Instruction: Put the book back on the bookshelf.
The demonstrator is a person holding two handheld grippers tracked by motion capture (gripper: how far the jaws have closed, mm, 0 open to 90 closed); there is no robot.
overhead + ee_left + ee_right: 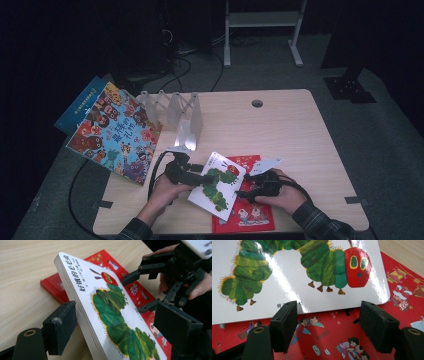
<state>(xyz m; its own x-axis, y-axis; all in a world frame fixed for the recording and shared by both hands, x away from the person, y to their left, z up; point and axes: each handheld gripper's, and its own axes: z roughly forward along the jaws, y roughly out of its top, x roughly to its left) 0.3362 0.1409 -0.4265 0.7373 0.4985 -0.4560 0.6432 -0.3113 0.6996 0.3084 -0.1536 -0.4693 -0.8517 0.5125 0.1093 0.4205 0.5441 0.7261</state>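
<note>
A white board book with a green caterpillar [218,184] lies tilted, its left edge raised off the table [280,125]. My left gripper [197,179] is shut on that raised edge: in the left gripper view the caterpillar book [110,305] sits between my left gripper's [117,317] two pads, one under it and one over the cover. Beneath it a red picture book [247,215] lies flat. My right gripper [245,192] stands open at the book's right edge. In the right gripper view my right gripper [329,312] has only the red book [329,340] under its gap, just short of the caterpillar book [294,272].
A colourful animal book [117,132] overhangs the table's left corner on top of a blue book [75,110]. A clear zigzag book rack [177,112] stands at the back left. A cable hole [257,103] is at the back middle. Cables trail off the front left.
</note>
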